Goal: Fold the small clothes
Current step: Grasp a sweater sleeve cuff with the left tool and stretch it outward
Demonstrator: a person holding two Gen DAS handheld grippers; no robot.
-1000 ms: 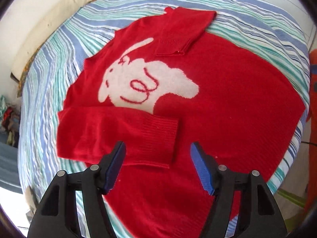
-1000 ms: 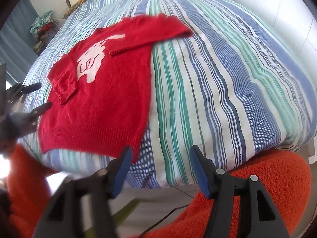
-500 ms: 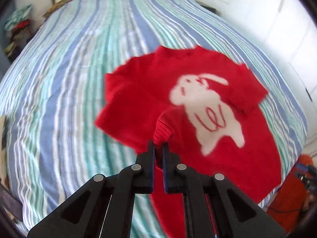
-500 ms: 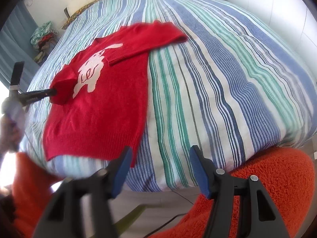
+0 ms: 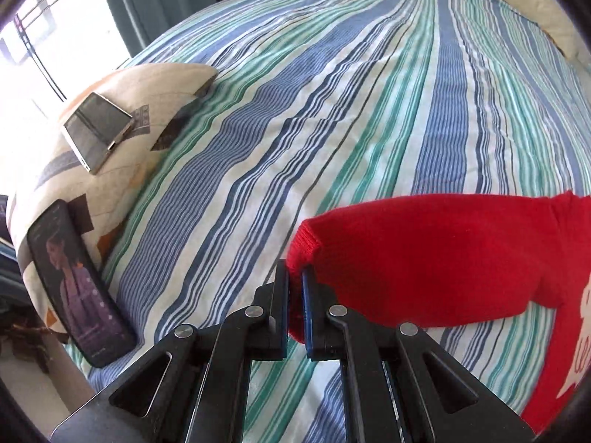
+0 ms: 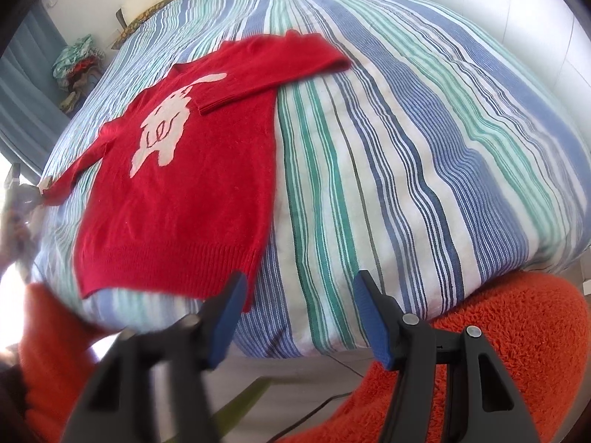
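Observation:
A small red sweater with a white rabbit design lies flat on the striped bedspread. Its far sleeve is folded across the chest. Its near sleeve is stretched out to the side. My left gripper is shut on that sleeve's ribbed cuff; it shows blurred at the left edge of the right wrist view. My right gripper is open and empty, off the bed's near edge, just right of the sweater's hem corner.
A pillow at the bed's left side carries a silver device and a phone with a lit screen. An orange fluffy fabric lies below the right gripper. A clothes pile sits beyond the bed.
My left gripper closed on the near sleeve's cuff and pulled the sleeve off the chest, out sideways across the bed. My right gripper stayed open at the bed's edge.

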